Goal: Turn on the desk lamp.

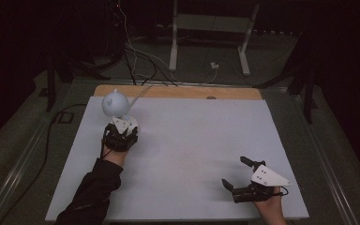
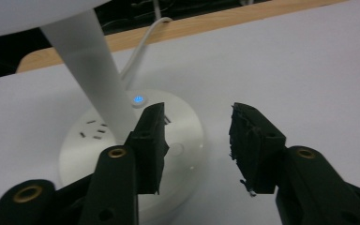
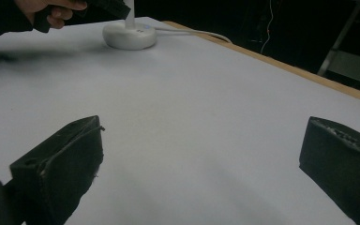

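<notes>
Your landmark is the white desk lamp (image 1: 115, 105) standing at the far left corner of the white table (image 1: 192, 140). Its round base (image 2: 75, 154) has a small button lit blue (image 2: 138, 99) on top, and a slanted white stem (image 2: 91, 70) rises from it to the rounded head. A white cord (image 2: 143, 44) runs from the base off the far edge of the table.

Your left gripper (image 2: 197, 140) sits right at the lamp, its jaws parted with nothing between them; one jaw hangs over the base just beside the stem, the other over bare table.

Your right gripper (image 1: 236, 173) is well apart from the lamp, near the table's near right corner, jaws spread wide and empty above the bare surface.
</notes>
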Tool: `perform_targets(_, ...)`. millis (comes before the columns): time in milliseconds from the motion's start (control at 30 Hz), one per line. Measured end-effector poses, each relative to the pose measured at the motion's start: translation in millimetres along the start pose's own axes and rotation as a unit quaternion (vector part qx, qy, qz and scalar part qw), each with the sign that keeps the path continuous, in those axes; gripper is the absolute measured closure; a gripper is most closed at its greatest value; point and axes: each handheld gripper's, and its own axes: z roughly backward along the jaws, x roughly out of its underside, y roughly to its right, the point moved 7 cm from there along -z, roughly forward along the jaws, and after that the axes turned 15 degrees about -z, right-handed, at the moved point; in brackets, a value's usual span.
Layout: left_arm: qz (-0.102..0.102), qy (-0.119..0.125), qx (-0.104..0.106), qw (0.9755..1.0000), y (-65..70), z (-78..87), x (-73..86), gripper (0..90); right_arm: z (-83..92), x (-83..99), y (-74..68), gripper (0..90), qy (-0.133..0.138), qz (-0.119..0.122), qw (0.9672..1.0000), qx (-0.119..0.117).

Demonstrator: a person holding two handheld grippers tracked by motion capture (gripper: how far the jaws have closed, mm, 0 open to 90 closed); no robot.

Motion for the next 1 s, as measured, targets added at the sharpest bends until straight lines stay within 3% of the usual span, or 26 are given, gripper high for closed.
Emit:
perform_targets(267, -0.001, -0.002, -0.017, 0.9998, -5.6, -3.5, 1.8, 74.7, 0.0, -0.3, 0.2, 0.0, 0.001, -0.001, 1.0, 0.0)
perform_targets(567, 0.001, -0.004, -0.027, 0.9996, -8.7, -10.9, 6.9, 86.3, 0.1, 0.3, -0.1, 0.0, -0.001, 0.0, 1.0, -0.001)
perform_targets(1000, 0.008, -0.011, -0.005, 0.9999, -8.5, -21.2, 17.3, 90.0, -0.2, 0.4, 0.3, 0.0, -0.001, -0.001, 1.0, -0.002)
